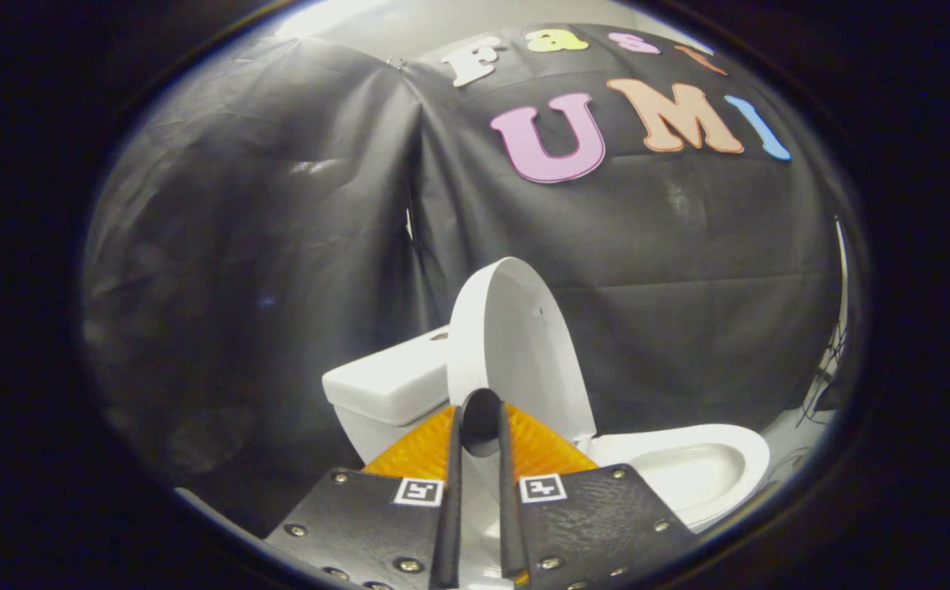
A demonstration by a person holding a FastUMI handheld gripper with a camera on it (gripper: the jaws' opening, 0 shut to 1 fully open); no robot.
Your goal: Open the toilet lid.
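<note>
The white toilet lid [515, 344] stands raised, close to upright, with its inner face turned toward the bowl [692, 467] on the right. My gripper [481, 414] reaches the lid's near side edge. A narrow strip of white lid shows between the two fingers [452, 475], which sit close together and press on it. The tips end in a dark arch against the lid's lower part. The open seat and bowl lie beyond the right finger.
The white tank [384, 385] stands behind the lid, to the left of the fingers. Black cloth walls close off the back and left. Some cables [823, 385] hang by the right wall over a pale floor.
</note>
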